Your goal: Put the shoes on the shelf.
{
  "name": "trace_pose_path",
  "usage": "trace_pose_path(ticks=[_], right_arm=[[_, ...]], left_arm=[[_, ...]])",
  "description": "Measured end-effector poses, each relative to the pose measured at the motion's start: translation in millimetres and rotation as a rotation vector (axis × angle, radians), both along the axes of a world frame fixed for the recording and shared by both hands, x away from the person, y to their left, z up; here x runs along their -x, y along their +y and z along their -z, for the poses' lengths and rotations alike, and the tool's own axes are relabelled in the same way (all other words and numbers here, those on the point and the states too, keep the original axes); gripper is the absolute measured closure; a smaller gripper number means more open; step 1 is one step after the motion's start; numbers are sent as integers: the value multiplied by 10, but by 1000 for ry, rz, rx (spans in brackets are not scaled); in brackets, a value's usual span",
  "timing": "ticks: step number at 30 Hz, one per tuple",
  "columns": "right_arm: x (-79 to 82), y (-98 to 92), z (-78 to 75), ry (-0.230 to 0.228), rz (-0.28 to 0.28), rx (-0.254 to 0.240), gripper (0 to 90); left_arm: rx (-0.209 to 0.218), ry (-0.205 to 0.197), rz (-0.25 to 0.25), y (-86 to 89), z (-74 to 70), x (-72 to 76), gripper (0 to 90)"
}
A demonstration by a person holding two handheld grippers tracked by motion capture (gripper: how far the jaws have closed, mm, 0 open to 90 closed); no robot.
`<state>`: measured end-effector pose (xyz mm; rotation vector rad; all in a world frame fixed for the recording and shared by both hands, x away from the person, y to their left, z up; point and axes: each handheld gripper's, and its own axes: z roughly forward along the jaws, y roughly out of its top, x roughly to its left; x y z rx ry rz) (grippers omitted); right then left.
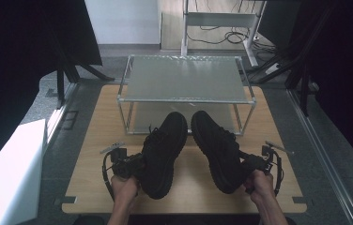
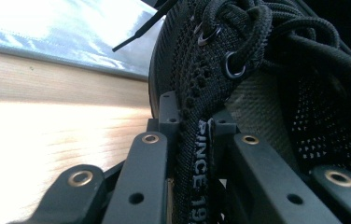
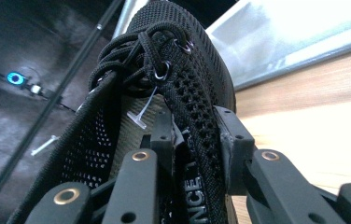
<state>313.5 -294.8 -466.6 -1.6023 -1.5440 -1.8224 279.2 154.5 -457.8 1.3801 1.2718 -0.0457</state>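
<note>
High view had both black shoes lifted off the table [image 1: 95,187], toes aimed at the metal rack [image 1: 184,93] ahead and fanned a little apart. The left shoe [image 1: 165,152] hung from the left gripper [image 1: 134,165], the right shoe [image 1: 219,150] from the right gripper [image 1: 249,164], each caught at the heel end near the person's hands.

Left gripper view told the reason for that hold: the jaws were clamped on the shoe's collar wall [image 2: 197,140], one jaw outside and one down in the opening, so the thin knit edge was pinched firmly and the toe stayed free to lead. Right gripper view showed the same trick, jaws closed on the collar [image 3: 197,154] just below the laces [image 3: 136,60]. Gripping at the back, I judged, left the toes clear to slide onto a rack shelf, and one shoe per hand kept the pair side by side.

Underfoot was a pale wood tabletop, bare apart from the two-tier rack at its far edge. Around it lay grey floor, black curtains [image 1: 19,47] on both sides, a white box [image 1: 10,173] at the left and a desk frame with loose cables [image 1: 221,33] beyond.
</note>
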Motion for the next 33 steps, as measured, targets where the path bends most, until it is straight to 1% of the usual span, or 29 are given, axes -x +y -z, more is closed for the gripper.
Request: trace_pose_path(ticks=[2,6,10,11,15,18,22,25,33], right_arm=[[11,3,-18,-3,0,-9,720],[58,23,-98,-14,0,-46,720],[94,42,-177,-22,7,-72,720],[102,49,-200,-26,13,-81,720],[125,80,-307,-48,27,-95,719],[128,122,-384,-61,32,-96,720],[104,173,-458,-66,36,-115,720],[74,203,-511,-70,43,-129,720],[-26,302,-657,-86,58,-142,724]], left_arm=[[6,-5,2,1,-15,11,802],[21,-28,-2,-5,-104,55,802],[38,-47,-17,7,-172,80,801],[50,-46,-23,10,-185,83,801],[80,-47,-43,7,-235,77,801],[83,-54,-49,-13,-280,55,801],[89,-61,-60,-43,-333,27,800],[102,-67,-73,-53,-361,9,800],[133,-63,-102,-57,-403,-71,800]])
